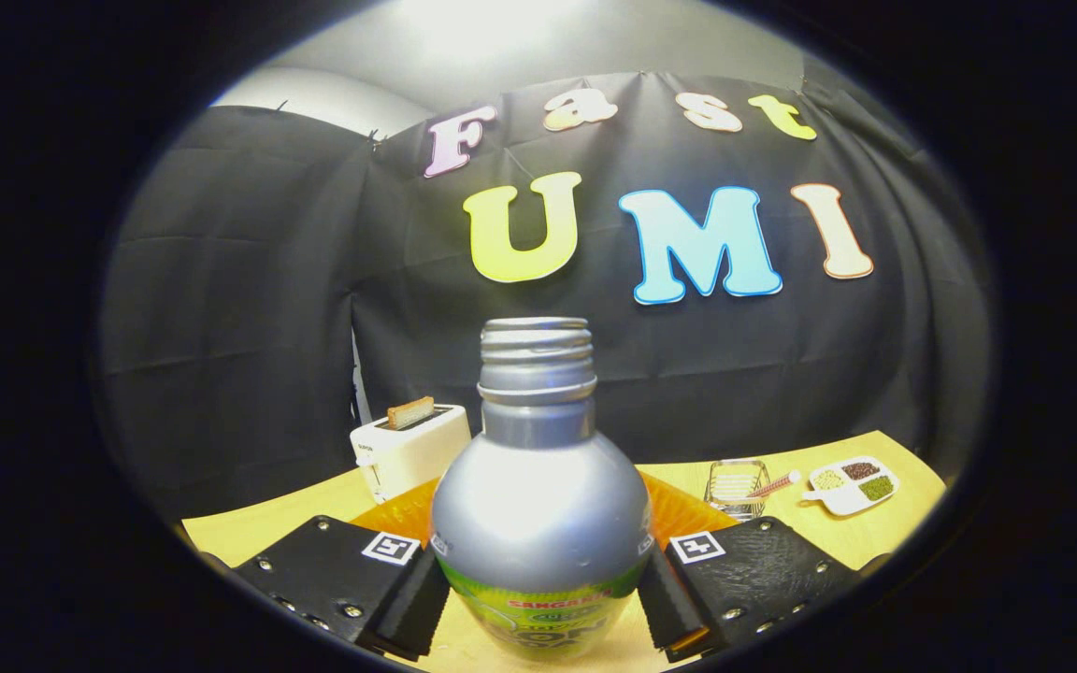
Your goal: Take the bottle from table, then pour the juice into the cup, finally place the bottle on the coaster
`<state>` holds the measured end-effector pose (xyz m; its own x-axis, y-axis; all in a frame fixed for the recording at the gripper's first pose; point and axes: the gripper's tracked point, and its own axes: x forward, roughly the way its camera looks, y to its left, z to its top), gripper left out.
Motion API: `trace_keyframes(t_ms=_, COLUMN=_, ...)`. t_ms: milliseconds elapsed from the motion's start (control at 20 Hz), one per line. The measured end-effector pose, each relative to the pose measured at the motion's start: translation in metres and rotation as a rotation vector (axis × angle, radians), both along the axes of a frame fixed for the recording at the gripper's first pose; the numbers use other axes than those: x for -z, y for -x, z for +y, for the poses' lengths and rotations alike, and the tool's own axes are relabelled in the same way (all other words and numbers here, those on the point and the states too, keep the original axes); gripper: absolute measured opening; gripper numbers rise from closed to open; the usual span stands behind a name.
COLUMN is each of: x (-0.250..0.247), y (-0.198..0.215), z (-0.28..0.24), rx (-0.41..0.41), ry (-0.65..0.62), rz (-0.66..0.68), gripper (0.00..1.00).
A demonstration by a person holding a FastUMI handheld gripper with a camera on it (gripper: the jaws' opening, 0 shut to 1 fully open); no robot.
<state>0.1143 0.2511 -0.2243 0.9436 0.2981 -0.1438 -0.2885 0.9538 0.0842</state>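
White toaster (408, 449) with a slice of bread (410, 411) poking out of its slot stands at about ten o'clock from the bottle, back near the black cloth wall. The black jaws (543, 598) are closed on the bottle, the left finger (412, 598) pressing its side at nine o'clock and the right finger (665, 603) at three o'clock. The silver bottle (538, 495) stands upright between them, cap off, its threaded neck open at twelve o'clock and a green label wrapping its lower body. Behind the bottle, an orange ribbed thing (679, 509) shows on either side of it; I cannot tell what it is. At about two o'clock from the bottle, a small wire rack (735, 486) sits on the yellow table (875, 533) with a thin stick (777, 484) lying just beside it. Farther along at two o'clock rests a white divided dish (852, 486), its compartments holding pale, dark and green grains.
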Motion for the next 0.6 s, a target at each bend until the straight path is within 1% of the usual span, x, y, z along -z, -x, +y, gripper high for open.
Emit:
trace_keyframes(t_ms=250, x=0.004, y=-0.015, z=0.001, rx=-0.013, ry=-0.043, rz=0.013, gripper=0.82)
trace_keyframes(t_ms=500, x=0.040, y=-0.025, z=0.003, rx=0.005, ry=-0.001, rz=0.040, gripper=0.83)
trace_keyframes(t_ms=600, x=0.053, y=-0.027, z=0.010, rx=-0.011, ry=-0.008, rz=0.070, gripper=0.83)
